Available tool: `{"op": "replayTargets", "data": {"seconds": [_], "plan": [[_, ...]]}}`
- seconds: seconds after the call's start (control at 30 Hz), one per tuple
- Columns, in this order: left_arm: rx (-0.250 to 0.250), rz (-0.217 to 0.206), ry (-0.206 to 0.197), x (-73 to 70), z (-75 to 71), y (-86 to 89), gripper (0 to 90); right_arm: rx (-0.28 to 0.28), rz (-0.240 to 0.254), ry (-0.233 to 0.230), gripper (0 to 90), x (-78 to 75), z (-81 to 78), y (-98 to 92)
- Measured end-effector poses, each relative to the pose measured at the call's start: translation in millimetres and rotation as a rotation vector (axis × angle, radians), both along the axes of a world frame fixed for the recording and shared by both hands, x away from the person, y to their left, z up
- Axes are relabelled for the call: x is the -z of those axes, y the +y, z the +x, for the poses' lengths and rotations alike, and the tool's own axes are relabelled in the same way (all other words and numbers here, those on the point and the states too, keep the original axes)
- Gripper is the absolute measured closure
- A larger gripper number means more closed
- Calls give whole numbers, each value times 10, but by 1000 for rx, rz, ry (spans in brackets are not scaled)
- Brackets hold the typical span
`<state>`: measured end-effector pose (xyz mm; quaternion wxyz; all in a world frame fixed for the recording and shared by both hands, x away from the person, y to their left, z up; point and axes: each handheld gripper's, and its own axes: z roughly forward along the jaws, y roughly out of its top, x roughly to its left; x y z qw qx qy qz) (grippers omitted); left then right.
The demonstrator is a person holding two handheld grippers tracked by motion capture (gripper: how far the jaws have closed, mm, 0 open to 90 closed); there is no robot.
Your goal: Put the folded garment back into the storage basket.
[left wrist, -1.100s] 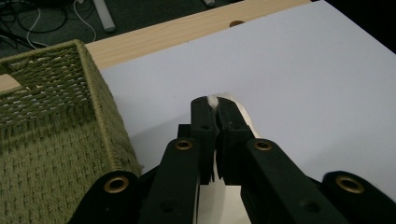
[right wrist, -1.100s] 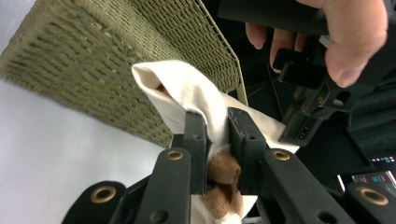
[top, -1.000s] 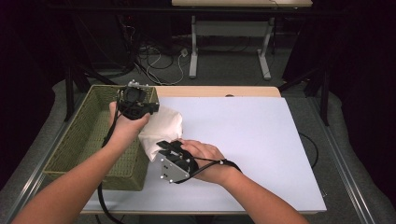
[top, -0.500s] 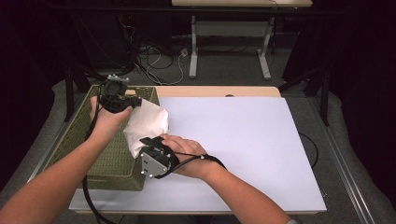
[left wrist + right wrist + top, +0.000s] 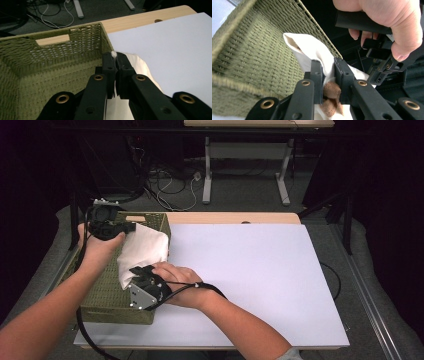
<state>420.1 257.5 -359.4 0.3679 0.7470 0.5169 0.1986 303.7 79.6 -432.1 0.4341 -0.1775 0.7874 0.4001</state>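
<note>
The white cloth [image 5: 142, 251], clamped by both the left gripper [image 5: 131, 226] and right gripper [image 5: 137, 271], is held over the basket [image 5: 107, 290] at nine o'clock; lowering and release are judged next.

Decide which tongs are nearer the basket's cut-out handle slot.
Left. The left tongs grip the white cloth near the slot; the right tongs grip it farther away, toward the opposite end.

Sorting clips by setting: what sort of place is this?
Probably a lab or workshop recording station: a white-topped table against dark surroundings, loose cables on the floor, another table's legs behind.
</note>
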Motion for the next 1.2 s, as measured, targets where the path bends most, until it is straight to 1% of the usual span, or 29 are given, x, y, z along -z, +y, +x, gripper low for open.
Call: {"op": "replayTargets", "data": {"seconds": [0.07, 0.1, 0.13, 0.17, 0.23, 0.43, 0.5, 0.53, 0.6, 0.8, 0.9, 0.97, 1.1, 1.2], "plan": [[-10, 0, -3, -25, -17, 24, 868, -7, 3, 0, 788, -10, -2, 29], [-6, 9, -1, -41, -22, 41, 868, -10, 4, 1, 788, -15, -3, 42], [-8, 11, -3, -47, -26, 46, 868, -18, 5, -7, 788, -22, 1, 54], [-13, 7, -7, -49, -31, 48, 868, -19, 5, -7, 788, -28, -1, 63], [-15, 15, -5, -54, -36, 58, 868, -24, 10, -5, 788, -39, 0, 78], [-28, 9, -7, -56, -63, 87, 868, -22, 16, 9, 788, -39, 12, 110], [-33, 13, -9, -69, -65, 108, 868, -23, 20, 11, 788, -38, 11, 118], [-45, 9, -9, -74, -71, 115, 868, -23, 26, 13, 788, -38, 6, 124], [-49, 14, -11, -83, -72, 146, 868, -28, 25, 11, 788, -41, -9, 138], [-71, 7, -4, -73, -55, 236, 868, -40, 32, 18, 788, -53, -3, 206], [-76, 6, 5, -24, -35, 261, 868, -38, 28, 39, 788, -21, 8, 237], [-77, 5, 14, 31, -16, 258, 868, -42, 19, 39, 788, 12, 10, 259], [-76, 2, 36, 144, 27, 248, 868, -43, 11, 56, 788, 94, 31, 295], [-74, -7, 48, 224, 64, 248, 868, -40, -4, 78, 788, 174, 70, 311]]}}
